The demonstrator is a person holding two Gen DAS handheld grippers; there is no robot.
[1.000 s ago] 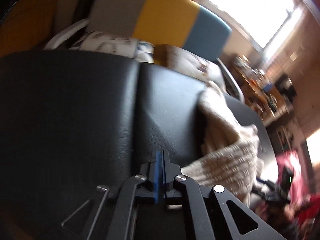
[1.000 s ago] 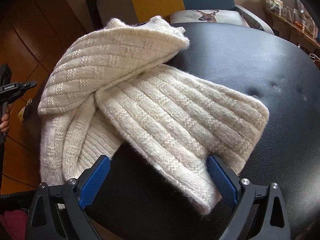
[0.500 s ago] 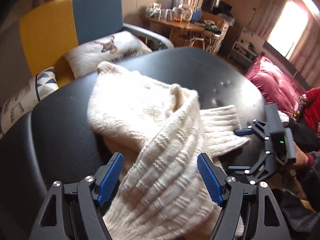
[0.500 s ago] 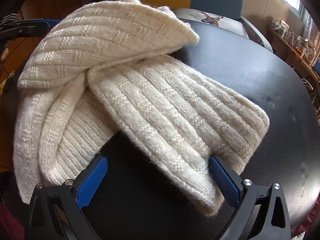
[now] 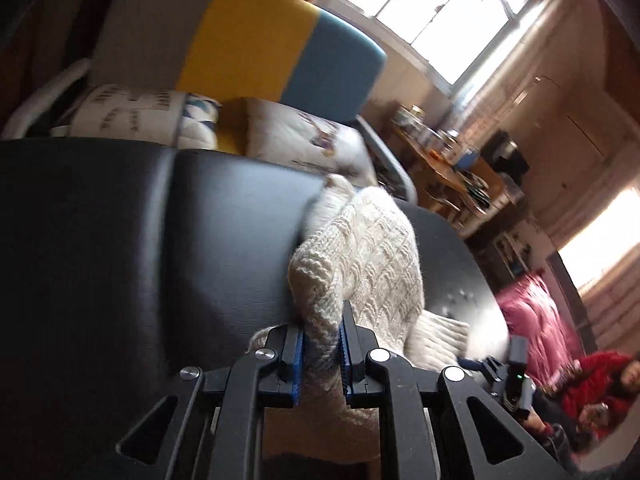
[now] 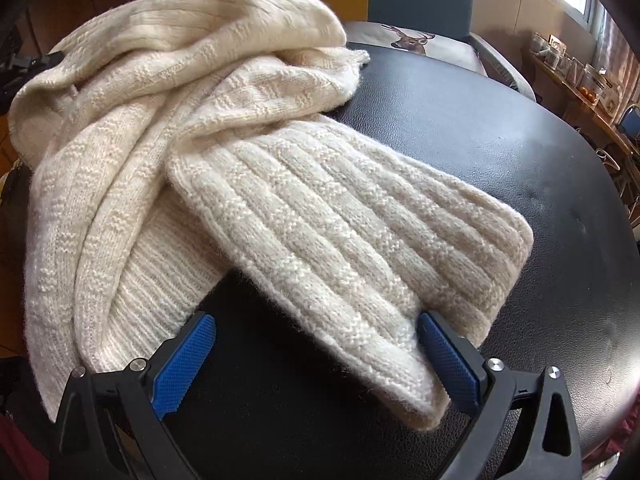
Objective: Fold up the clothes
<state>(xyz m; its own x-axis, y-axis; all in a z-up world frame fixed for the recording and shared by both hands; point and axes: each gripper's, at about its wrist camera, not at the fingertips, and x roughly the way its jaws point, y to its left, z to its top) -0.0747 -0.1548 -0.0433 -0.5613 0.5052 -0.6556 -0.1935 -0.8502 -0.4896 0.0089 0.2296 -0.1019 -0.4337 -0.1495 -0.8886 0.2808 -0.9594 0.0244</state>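
A cream ribbed knit sweater (image 6: 248,168) lies bunched on a black padded table (image 6: 500,152). One sleeve (image 6: 352,240) stretches toward the right wrist camera. My right gripper (image 6: 316,348) stands open, its blue pads on either side of the sleeve's cuff end. In the left wrist view my left gripper (image 5: 320,354) is shut on a fold of the sweater (image 5: 360,264), which rises from the pads and drapes over the table (image 5: 120,240). The right gripper (image 5: 516,376) shows small at the lower right of that view.
Behind the table stands a grey, yellow and blue chair (image 5: 260,40) with printed cushions (image 5: 132,116). A cluttered wooden shelf (image 5: 452,168) runs under a bright window. A person in red (image 5: 596,380) sits by pink bedding (image 5: 540,328) at the right.
My left gripper went from open over the sweater half a second ago to shut on a fold of it, and has swung toward the chair. The right gripper has stayed open at the sleeve.
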